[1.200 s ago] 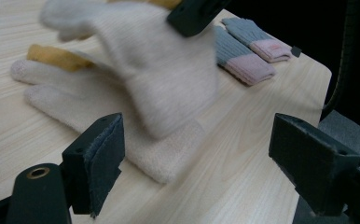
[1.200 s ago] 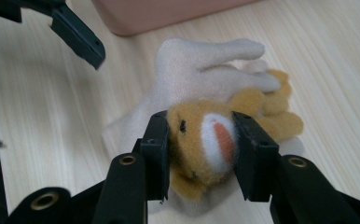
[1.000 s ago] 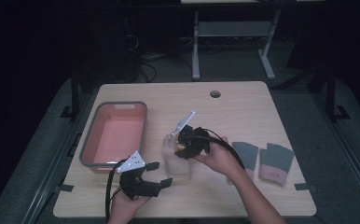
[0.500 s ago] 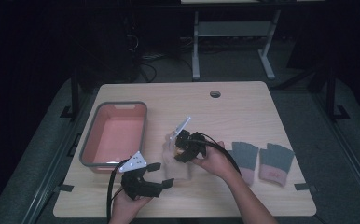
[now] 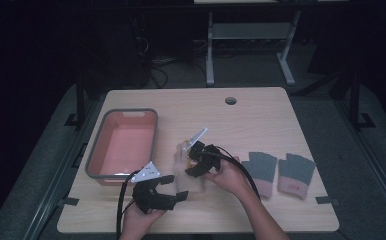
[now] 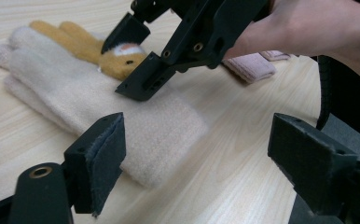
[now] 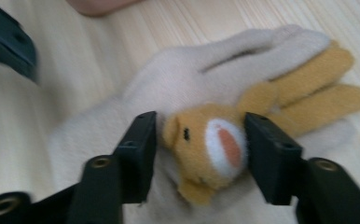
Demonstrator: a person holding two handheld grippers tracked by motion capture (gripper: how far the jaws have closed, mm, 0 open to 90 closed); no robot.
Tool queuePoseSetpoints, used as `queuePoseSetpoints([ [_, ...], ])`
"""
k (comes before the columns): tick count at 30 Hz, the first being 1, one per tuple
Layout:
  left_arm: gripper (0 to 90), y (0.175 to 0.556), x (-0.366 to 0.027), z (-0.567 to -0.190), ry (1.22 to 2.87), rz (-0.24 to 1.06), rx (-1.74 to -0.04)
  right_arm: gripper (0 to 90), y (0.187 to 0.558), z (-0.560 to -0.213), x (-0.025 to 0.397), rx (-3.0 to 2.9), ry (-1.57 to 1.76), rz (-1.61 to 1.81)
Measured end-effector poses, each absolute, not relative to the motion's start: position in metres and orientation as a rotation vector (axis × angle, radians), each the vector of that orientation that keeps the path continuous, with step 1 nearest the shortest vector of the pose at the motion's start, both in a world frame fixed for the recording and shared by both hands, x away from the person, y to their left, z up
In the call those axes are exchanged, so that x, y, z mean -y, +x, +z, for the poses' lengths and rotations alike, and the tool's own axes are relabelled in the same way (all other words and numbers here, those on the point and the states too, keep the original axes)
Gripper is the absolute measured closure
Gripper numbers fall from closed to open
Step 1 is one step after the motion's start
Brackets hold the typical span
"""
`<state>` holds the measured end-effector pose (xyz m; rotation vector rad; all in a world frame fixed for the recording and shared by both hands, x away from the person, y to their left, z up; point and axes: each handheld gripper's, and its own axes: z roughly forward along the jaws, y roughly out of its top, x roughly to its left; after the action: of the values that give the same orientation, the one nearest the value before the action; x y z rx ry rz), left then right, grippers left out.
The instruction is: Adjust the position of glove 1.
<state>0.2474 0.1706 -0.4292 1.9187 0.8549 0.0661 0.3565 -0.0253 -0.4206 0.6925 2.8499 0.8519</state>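
Note:
A cream knitted glove (image 5: 182,155) with an orange animal head (image 7: 211,149) sewn on its back lies flat mid-table. My right gripper (image 5: 191,160) hovers low over it, open, one jaw on each side of the head (image 6: 122,58); in the right gripper view the gripper (image 7: 205,154) closely flanks the head. My left gripper (image 5: 175,187) sits near the front edge, open wide, facing the glove's cuff (image 6: 169,135). In the left gripper view the left gripper (image 6: 201,163) holds nothing.
A pink tray with a grey rim (image 5: 123,111) stands at the left. Two grey gloves with pink cuffs (image 5: 261,170) (image 5: 296,172) lie at the right. A cable hole (image 5: 230,100) is at the table's far side.
My right gripper has moved left and down onto the cream glove, coming to straddle the animal head. The left gripper has barely moved.

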Motion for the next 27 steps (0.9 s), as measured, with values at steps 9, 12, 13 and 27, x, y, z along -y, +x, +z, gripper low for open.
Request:
queuePoseSetpoints([
  [9, 19.5, 0.250, -0.165, -0.433, 1.932, 0.068, -0.902, 33.4, 0.351, -0.406, 0.031, -2.808, 0.749, 0.994],
  [12, 19.5, 0.252, -0.165, -0.434, 1.935, 0.057, -0.917, 32.2, 0.350, -0.405, 0.032, -2.806, 0.782, 1.016],
  [13, 19.5, 0.253, -0.165, -0.434, 1.937, 0.059, -0.924, 32.2, 0.350, -0.405, 0.032, -2.806, 0.782, 1.016],
  [27, 19.0, 0.271, -0.162, -0.432, 1.925, 0.039, -1.027, 27.7, 0.348, -0.404, 0.046, -2.781, 0.909, 1.060],
])
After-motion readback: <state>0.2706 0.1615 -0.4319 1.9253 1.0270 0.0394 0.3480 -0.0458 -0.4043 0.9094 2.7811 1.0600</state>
